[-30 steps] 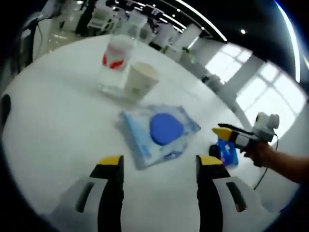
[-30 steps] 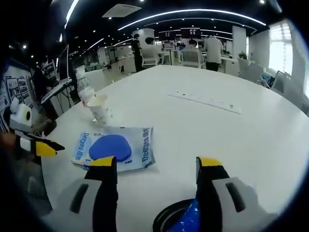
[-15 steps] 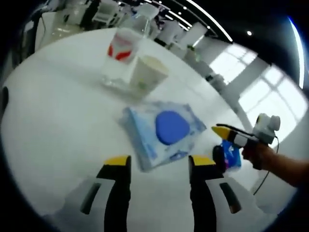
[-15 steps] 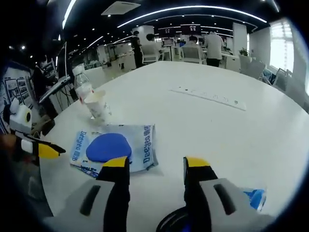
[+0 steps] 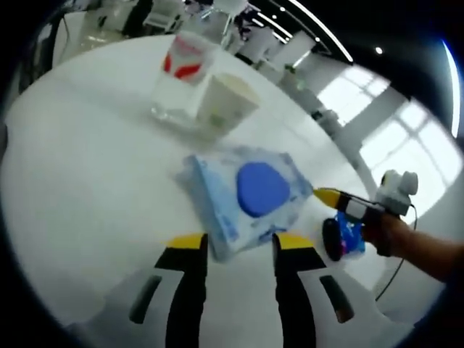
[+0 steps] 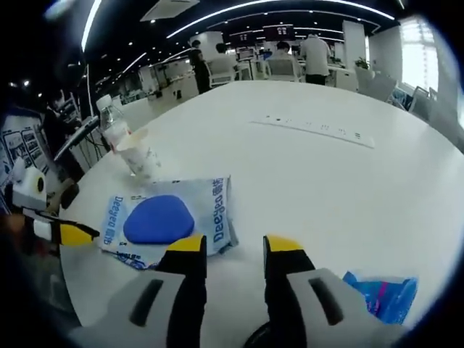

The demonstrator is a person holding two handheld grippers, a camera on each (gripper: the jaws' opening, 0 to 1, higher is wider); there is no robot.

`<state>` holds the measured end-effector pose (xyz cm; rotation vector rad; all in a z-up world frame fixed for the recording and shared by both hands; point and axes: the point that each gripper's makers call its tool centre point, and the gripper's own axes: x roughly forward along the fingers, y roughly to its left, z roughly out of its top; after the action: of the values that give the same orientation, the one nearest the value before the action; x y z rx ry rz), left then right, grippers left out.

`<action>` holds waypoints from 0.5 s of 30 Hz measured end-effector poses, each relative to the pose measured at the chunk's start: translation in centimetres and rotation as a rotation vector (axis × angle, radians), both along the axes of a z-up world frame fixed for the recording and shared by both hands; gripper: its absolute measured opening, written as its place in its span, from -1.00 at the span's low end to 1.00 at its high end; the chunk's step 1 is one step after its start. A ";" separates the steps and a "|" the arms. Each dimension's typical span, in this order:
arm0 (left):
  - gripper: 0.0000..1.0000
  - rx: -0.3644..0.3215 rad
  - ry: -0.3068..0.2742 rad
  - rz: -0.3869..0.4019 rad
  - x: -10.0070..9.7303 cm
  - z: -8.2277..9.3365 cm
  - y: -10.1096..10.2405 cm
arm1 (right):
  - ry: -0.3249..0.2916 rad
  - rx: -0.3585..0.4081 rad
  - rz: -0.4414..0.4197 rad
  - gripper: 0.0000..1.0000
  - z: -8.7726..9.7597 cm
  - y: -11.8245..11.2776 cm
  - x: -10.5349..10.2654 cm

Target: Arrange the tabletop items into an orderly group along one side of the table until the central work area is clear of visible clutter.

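A blue wet-wipes pack (image 5: 246,192) with a round blue lid lies flat on the white table (image 5: 80,181). Its near corner sits between my left gripper's (image 5: 238,245) yellow tips, whose jaws stand narrowly apart. Behind the pack stand a paper cup (image 5: 226,103) and a clear bottle (image 5: 181,72) with a red label. My right gripper (image 6: 236,246) hovers over bare table just right of the pack (image 6: 163,217), jaws a small gap apart with nothing between them. A blue packet (image 6: 380,293) lies to its right. The right gripper (image 5: 341,201), held by a hand, hangs above that blue packet (image 5: 348,235).
A white power strip (image 6: 319,130) lies further across the table. A dark round object (image 6: 252,338) peeks out below the right jaws. The left gripper (image 6: 61,232) shows at the table's edge. Beyond the table are office desks, chairs and standing people.
Both grippers' jaws have narrowed steadily over the last second. The left gripper moved forward to the pack's near corner. The right view lifted off the blue packet, which now lies to its right.
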<state>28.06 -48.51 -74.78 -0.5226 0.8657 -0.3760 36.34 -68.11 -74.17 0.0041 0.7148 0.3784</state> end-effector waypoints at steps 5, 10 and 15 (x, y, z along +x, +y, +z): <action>-0.37 0.002 0.013 -0.005 0.2 -0.3 -0.4 | 0.023 0.009 -0.002 -0.49 -0.6 0.4 0.2; -0.44 0.005 0.028 0.000 0.4 -0.7 -0.3 | 0.037 0.012 0.000 -0.62 -1.1 0.6 0.3; -0.52 0.019 0.041 0.001 0.5 -1.1 -0.3 | 0.057 0.013 0.002 -0.77 -1.8 1.1 0.0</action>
<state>28.52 -48.82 -75.92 -0.5146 0.9075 -0.3573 36.35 -67.00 -75.94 0.0265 0.7687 0.3864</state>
